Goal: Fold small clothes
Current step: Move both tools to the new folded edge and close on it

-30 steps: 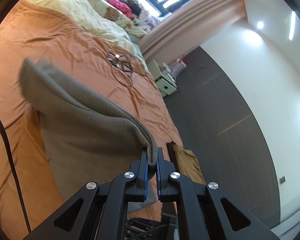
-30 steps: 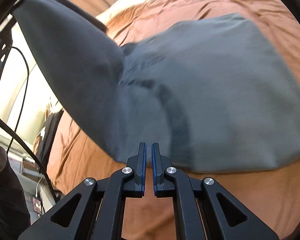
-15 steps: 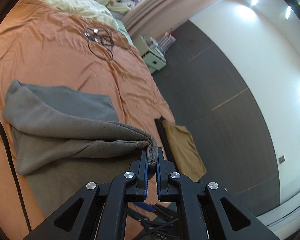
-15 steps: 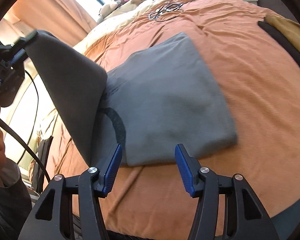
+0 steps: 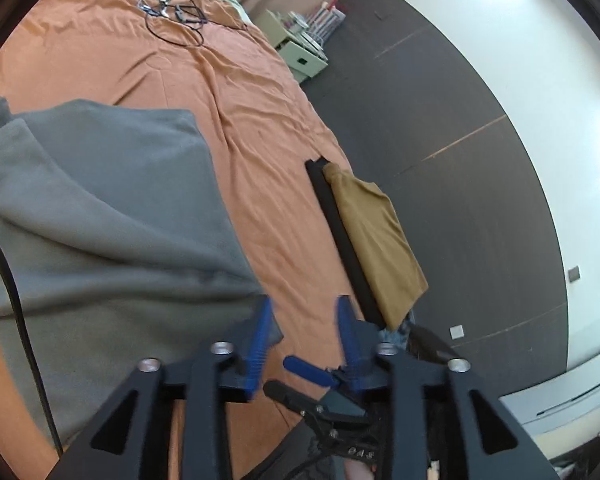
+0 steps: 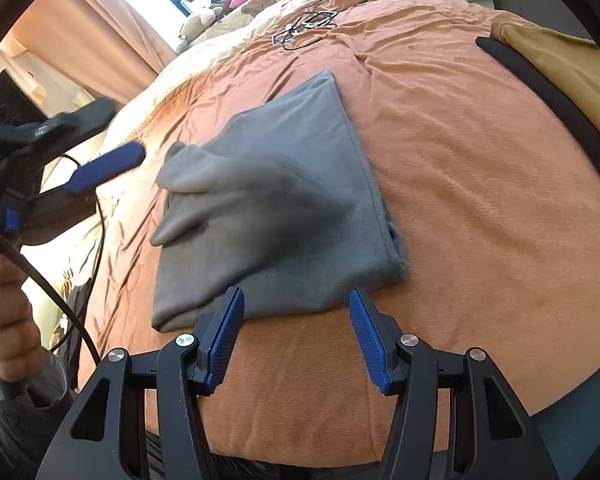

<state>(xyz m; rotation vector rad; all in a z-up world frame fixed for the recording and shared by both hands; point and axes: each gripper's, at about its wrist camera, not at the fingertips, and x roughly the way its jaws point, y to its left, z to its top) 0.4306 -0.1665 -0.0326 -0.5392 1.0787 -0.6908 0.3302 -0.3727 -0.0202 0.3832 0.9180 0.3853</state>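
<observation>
Both grippers spread wide now: left gripper, clamped on the grey garment's edge half a second ago, parted and clear of the cloth; right gripper apart as before, just near of the near hem. Grey garment dropped from its raised flap, lying folded and rumpled on the orange bed. Far right at the bed edge, a mustard cloth beside a black strip.

No legible text, label or brand appears in either view — faint pale marks on the black gripper body below the left gripper's blue fingers suggest characters, but they are too blurred to read.
</observation>
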